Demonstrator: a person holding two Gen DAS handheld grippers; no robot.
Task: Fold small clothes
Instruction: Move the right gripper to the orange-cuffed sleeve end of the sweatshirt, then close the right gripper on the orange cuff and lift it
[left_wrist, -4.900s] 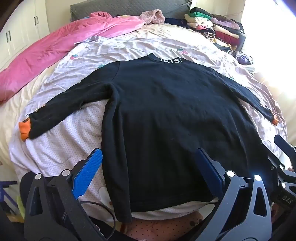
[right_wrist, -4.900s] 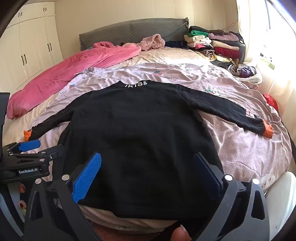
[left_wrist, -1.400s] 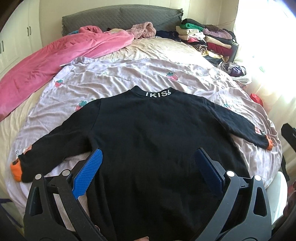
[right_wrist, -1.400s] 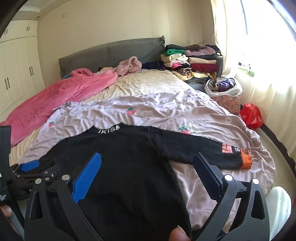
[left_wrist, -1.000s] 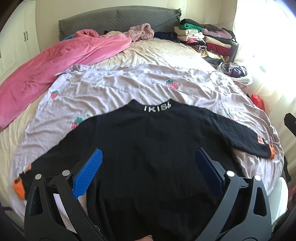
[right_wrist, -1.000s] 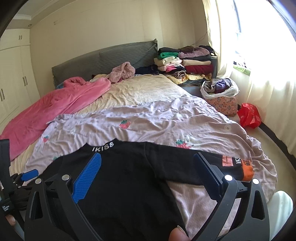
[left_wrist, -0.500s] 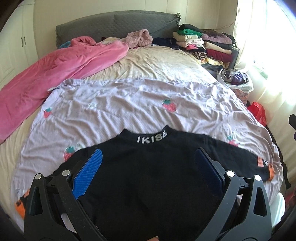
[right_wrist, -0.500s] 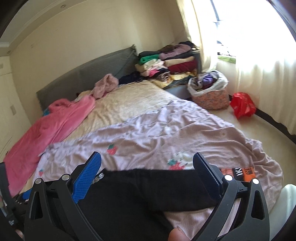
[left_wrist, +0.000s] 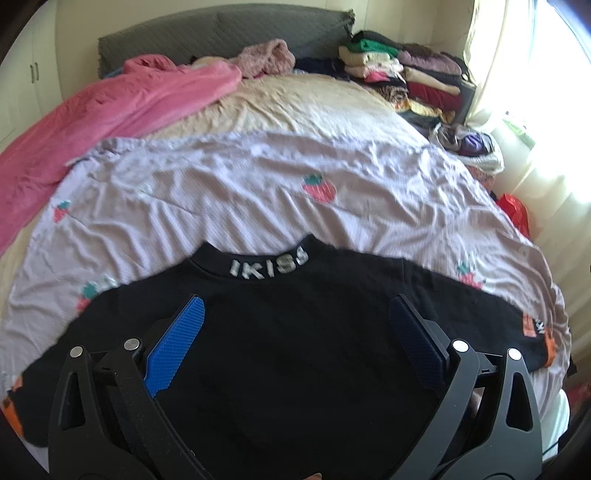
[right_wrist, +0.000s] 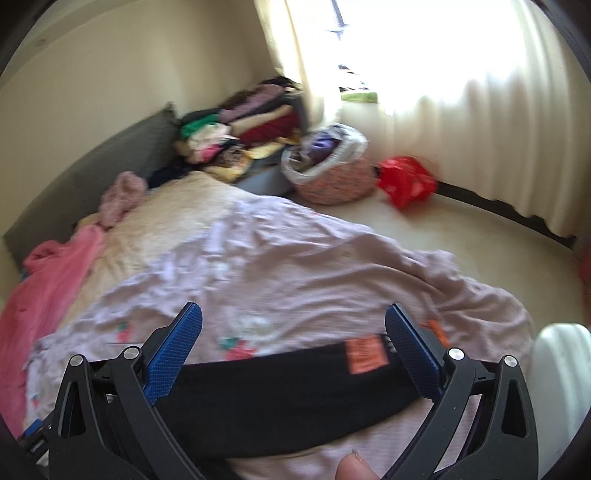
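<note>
A black long-sleeved sweater (left_wrist: 295, 369) lies back up on the lilac strawberry sheet (left_wrist: 229, 192), its collar (left_wrist: 269, 264) printed "IKISS" pointing away from me. My left gripper (left_wrist: 295, 301) hovers open over the sweater's upper back with nothing between its blue pads. The right sleeve (right_wrist: 277, 384) stretches across the right wrist view, with an orange label (right_wrist: 365, 354) and an orange cuff (right_wrist: 436, 328) at its end. Over that sleeve my right gripper (right_wrist: 293, 308) stands open and holds nothing. The sweater's hem is hidden below both views.
A pink blanket (left_wrist: 92, 122) lies along the bed's left side, below a grey headboard (left_wrist: 221, 33). Folded clothes are stacked (left_wrist: 399, 74) at the back right. On the floor by the curtained window stand a basket (right_wrist: 332, 173) and a red bag (right_wrist: 404, 181).
The sweater has dropped lower in both views, so more bare sheet shows beyond the collar. The right wrist view has swung right onto the sleeve, floor and window. Both grippers stayed open.
</note>
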